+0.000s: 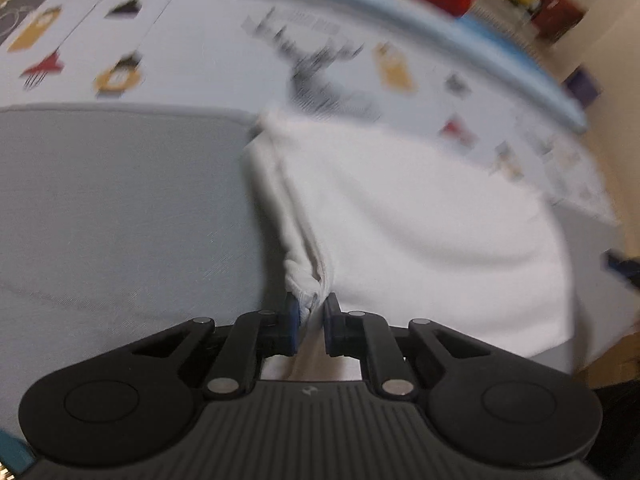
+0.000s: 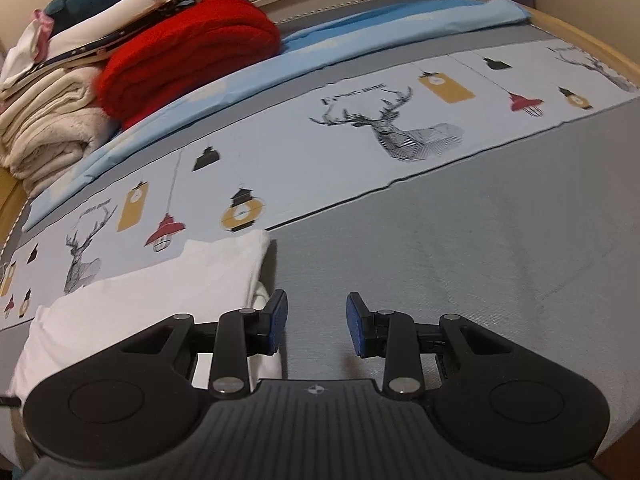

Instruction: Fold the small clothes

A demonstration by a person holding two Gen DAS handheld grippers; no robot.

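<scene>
A white garment (image 1: 420,220) lies on the grey bedsheet (image 1: 120,208), its left edge bunched into a ridge. My left gripper (image 1: 311,312) is shut on that bunched edge, the blue pads pinching the cloth and lifting it off the bed; the view is blurred by motion. In the right wrist view the same white garment (image 2: 152,292) lies at the lower left. My right gripper (image 2: 316,320) hovers over bare grey sheet just right of the garment's edge, jaws open with nothing between them.
A printed band with deer and lanterns (image 2: 360,128) crosses the bed beyond the garment, then a light blue sheet (image 2: 360,36). A red blanket (image 2: 188,52) and a stack of cream folded cloths (image 2: 52,124) sit at the far left. A wooden bed frame (image 2: 592,40) edges the right.
</scene>
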